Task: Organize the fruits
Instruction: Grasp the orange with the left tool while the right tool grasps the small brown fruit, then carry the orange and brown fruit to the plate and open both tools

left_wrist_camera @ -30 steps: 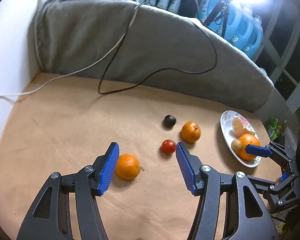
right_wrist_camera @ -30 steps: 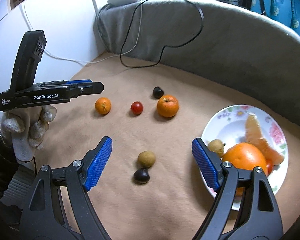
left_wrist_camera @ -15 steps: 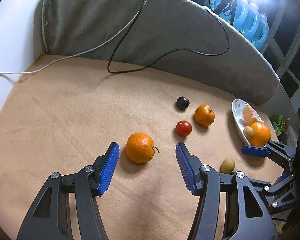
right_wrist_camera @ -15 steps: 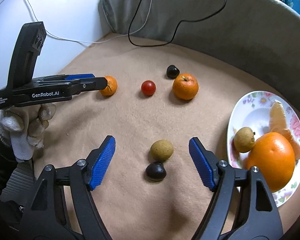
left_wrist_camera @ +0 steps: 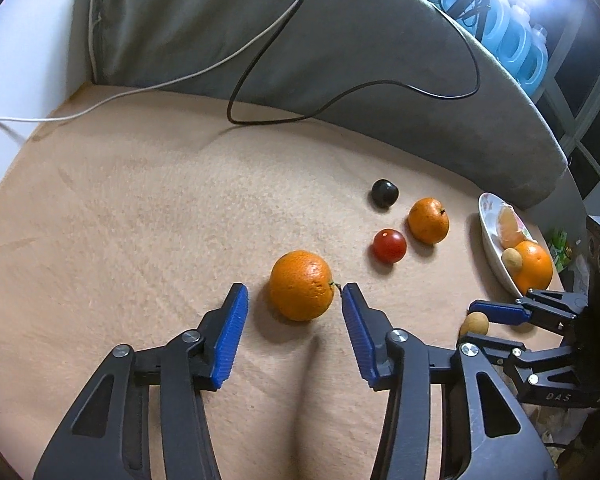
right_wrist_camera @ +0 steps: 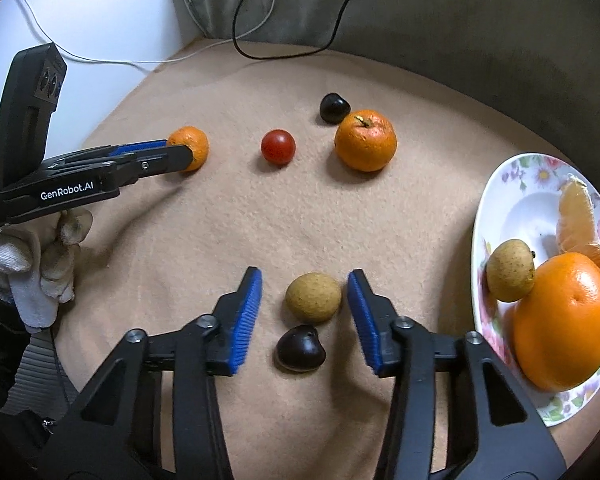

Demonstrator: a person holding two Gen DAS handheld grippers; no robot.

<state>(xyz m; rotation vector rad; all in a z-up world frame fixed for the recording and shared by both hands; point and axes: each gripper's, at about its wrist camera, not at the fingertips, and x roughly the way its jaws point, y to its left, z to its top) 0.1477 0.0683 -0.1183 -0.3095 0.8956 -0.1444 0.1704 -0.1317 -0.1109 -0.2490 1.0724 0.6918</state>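
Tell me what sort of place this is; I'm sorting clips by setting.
Probably a home room, not a lab. The fruit lies on a tan blanket with a grey cushion at its far edge, loose cables trail across it, and blue detergent jugs stand behind.

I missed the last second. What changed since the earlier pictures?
Both grippers came down, jaws closing: the left gripper around the orange, the right gripper around the tan fruit. Neither is gripped yet. The plate and the other fruits stayed put.
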